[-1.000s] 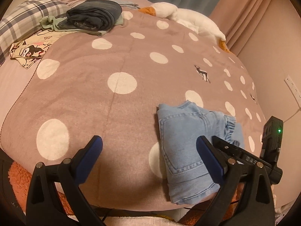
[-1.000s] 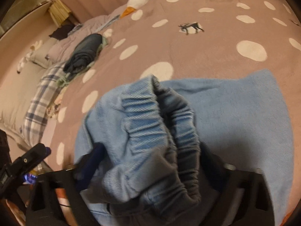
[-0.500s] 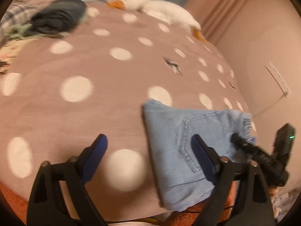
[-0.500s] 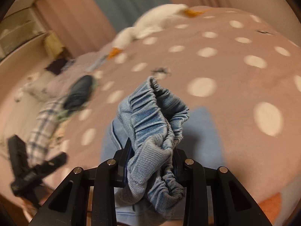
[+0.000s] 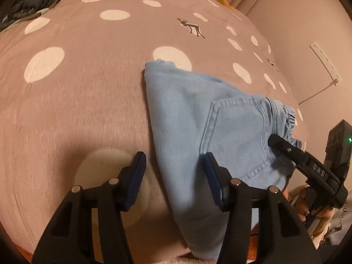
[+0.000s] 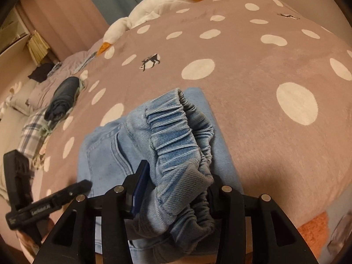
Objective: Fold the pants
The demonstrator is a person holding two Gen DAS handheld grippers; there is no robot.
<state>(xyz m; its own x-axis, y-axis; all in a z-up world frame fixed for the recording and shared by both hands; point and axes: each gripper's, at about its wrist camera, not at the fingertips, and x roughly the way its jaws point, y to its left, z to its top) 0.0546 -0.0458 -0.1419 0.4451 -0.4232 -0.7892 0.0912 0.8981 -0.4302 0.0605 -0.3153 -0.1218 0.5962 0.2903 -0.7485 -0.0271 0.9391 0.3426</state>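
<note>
Light blue denim pants (image 5: pixel 198 118) lie folded on the pink polka-dot blanket (image 5: pixel 88 92), back pocket up. My left gripper (image 5: pixel 173 176) is open and low over the pants' near left edge, with the edge between its blue-padded fingers (image 5: pixel 137 176). My right gripper (image 6: pixel 173 187) is shut on the pants' gathered elastic waistband (image 6: pixel 176 136) and holds it bunched above the folded pants (image 6: pixel 103 151). The right gripper also shows in the left wrist view (image 5: pixel 283 147) at the waistband.
A stack of dark folded clothes (image 6: pixel 63 96) lies at the blanket's far left, also in the left wrist view (image 5: pixel 33 2). A white goose plush (image 6: pixel 149 13) lies at the far edge. A wall with a power strip (image 5: pixel 325 63) is to the right.
My left gripper has dropped closer to the pants' left edge and its fingers have narrowed. My right gripper has lowered the bunched waistband toward the folded pants.
</note>
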